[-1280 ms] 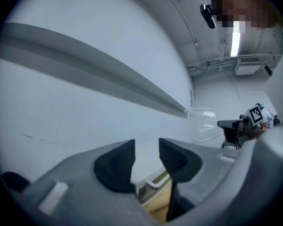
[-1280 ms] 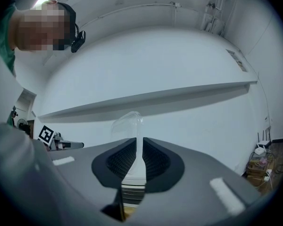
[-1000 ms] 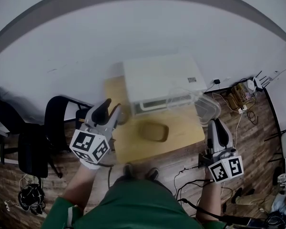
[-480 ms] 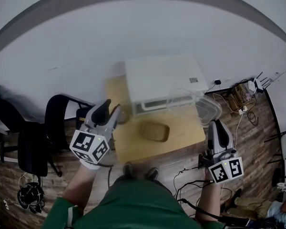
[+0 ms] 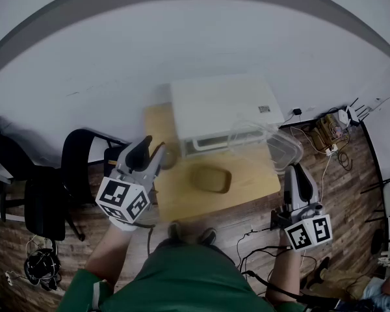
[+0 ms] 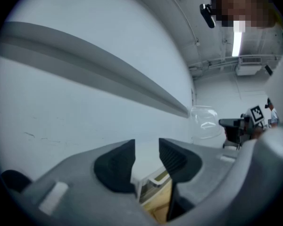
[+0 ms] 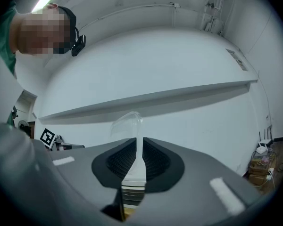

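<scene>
The right gripper (image 7: 139,150) is clenched on the thin edge of a clear plastic container (image 7: 127,123), pinching a single wall of it. In the head view that gripper (image 5: 295,174) holds the container (image 5: 263,142) aloft over the right end of the wooden table (image 5: 250,186), in front of a white box-like appliance (image 5: 218,106). Whether it is a tub or a domed lid I cannot tell through the glare.

It looks light, thin and springy (the sort that buckles under a hard squeeze). It is likely slick too, so the stiffer rim is the sound place to grip, firmly but not crushingly.

The left gripper (image 5: 149,152) hangs released and empty above the table's left edge. In its own view the left gripper (image 6: 146,157) has its jaws apart, with only the table's edge showing between them. A tan dish (image 5: 209,179) lies mid-table, and beyond it rises the pale wall (image 5: 182,38).
</scene>
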The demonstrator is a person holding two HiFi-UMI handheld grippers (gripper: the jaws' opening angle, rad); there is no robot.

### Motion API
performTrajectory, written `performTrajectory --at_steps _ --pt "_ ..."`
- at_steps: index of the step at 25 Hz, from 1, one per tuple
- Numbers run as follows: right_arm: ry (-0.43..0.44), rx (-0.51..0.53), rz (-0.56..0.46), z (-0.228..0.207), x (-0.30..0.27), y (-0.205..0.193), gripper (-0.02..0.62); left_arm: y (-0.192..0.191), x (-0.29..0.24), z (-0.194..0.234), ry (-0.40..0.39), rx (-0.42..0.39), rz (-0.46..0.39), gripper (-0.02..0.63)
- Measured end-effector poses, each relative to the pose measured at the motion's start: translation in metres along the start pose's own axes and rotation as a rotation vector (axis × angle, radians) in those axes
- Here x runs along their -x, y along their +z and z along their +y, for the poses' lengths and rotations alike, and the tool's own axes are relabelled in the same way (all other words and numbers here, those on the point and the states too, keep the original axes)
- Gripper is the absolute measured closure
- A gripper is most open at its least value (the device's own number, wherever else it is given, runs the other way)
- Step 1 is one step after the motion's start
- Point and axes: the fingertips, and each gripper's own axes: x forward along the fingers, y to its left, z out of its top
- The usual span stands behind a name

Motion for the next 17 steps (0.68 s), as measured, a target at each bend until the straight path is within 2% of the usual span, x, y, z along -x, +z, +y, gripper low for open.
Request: performTrajectory --at_steps 17 --pt "0.002 -0.01 0.001 0.0028 0.0027 -0.0009 0.554 -0.0028 0.0002 -0.0014 -0.008 0.004 0.007 0.451"
